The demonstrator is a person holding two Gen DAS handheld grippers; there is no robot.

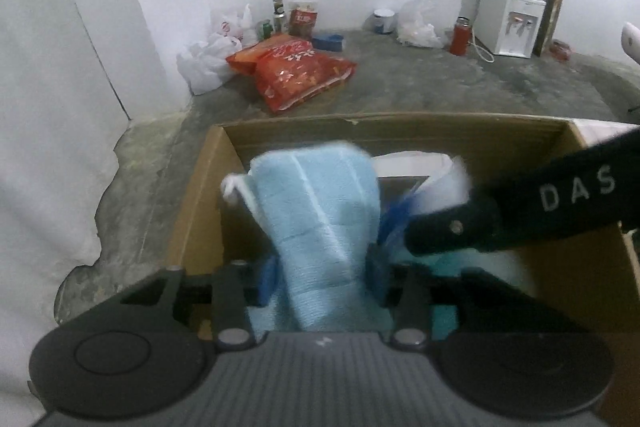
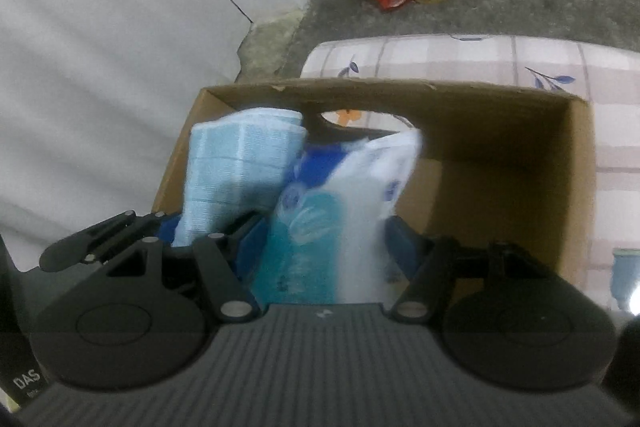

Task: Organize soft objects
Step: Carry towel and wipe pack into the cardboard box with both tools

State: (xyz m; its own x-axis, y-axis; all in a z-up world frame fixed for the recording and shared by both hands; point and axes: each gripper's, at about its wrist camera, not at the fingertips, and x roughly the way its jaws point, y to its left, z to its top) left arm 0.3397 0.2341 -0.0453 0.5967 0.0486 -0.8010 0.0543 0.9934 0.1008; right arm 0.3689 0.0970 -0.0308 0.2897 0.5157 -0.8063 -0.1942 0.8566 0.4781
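My left gripper has its jaws spread either side of the folded light-blue towel; whether the pads still press it, I cannot tell. My right gripper pinches a blue-and-white soft packet. Both hang over the open cardboard box. "DAS" reads on the black arm at three o'clock. A red snack bag lies at twelve o'clock, its print unreadable.
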